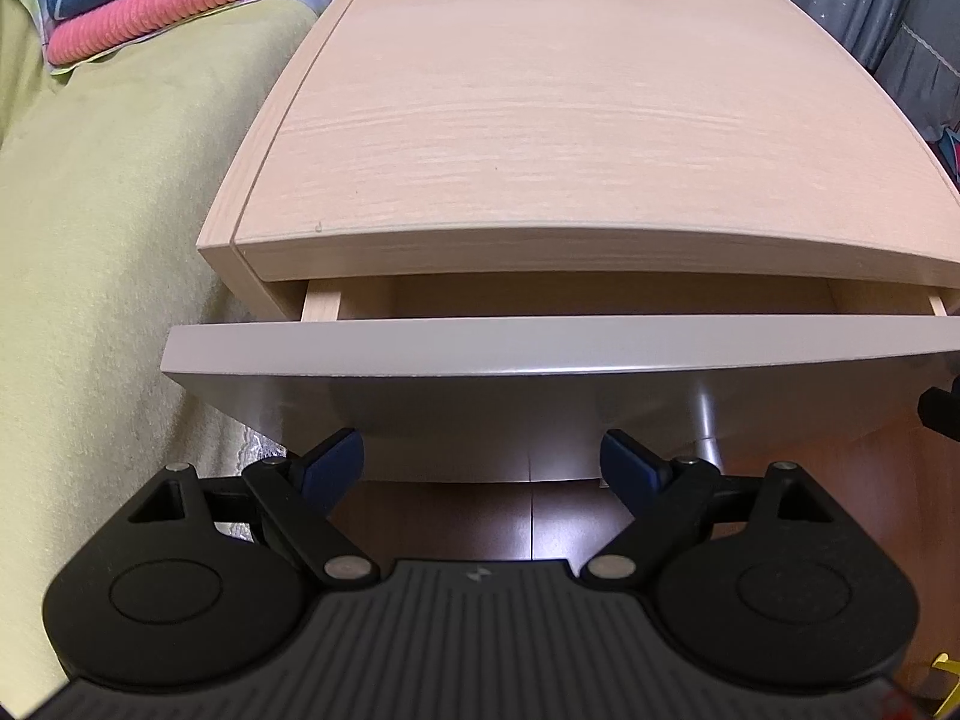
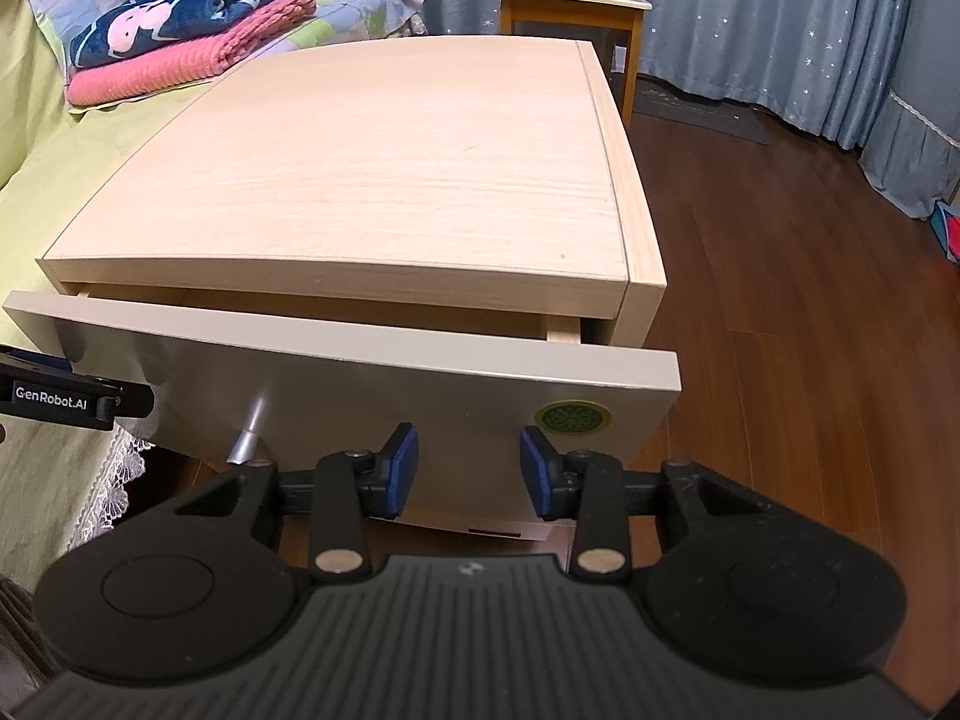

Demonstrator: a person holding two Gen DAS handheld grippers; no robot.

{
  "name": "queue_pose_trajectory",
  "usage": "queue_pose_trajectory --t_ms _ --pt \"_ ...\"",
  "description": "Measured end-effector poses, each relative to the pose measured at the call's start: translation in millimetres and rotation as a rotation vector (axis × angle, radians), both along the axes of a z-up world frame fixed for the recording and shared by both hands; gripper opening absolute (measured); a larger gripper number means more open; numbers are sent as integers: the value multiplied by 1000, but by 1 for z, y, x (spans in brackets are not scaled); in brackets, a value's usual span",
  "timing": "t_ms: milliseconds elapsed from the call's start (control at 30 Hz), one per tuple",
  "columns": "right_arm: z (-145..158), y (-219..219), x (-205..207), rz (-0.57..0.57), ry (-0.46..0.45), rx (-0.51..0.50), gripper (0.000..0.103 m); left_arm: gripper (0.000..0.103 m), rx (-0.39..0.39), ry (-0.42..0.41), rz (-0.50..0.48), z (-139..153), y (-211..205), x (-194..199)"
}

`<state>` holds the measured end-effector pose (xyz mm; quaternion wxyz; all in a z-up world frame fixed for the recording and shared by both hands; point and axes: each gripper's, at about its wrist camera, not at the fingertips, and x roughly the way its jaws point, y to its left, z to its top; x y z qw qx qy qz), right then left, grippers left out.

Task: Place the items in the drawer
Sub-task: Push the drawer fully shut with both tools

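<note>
Both the left gripper (image 1: pixel 482 462) and right gripper (image 2: pixel 468 468) hang spread and empty before the slightly-open grey-fronted wooden drawer (image 2: pixel 360 384), apparently awaiting items

Pale matt wood-grain nightstand (image 2: pixel 384 168); smooth, slightly glossy drawer front (image 2: pixel 360 396) with metal handle (image 2: pixel 249 429); glossy dark wood floor (image 2: pixel 780 300); ribbed pink cloth blanket (image 2: pixel 180 63).

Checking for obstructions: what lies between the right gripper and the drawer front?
Nothing. In the right wrist view, the right gripper faces the drawer front directly, fingers open and empty.
</note>
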<state>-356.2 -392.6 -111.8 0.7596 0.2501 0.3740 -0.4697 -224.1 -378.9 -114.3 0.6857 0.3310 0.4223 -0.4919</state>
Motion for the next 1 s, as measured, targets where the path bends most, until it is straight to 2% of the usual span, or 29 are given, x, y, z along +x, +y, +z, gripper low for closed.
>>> queue_pose_trajectory --t_ms 733,800,1000 --pt "-1 -14 4 -4 6 -11 33 88 -6 -18 0 -37 -42 4" --pt "-1 -14 4 -3 6 -11 33 88 -7 -17 0 -32 -34 12" --pt "-1 -16 5 -2 6 -12 33 88 -7 -23 -3 -40 -37 15"
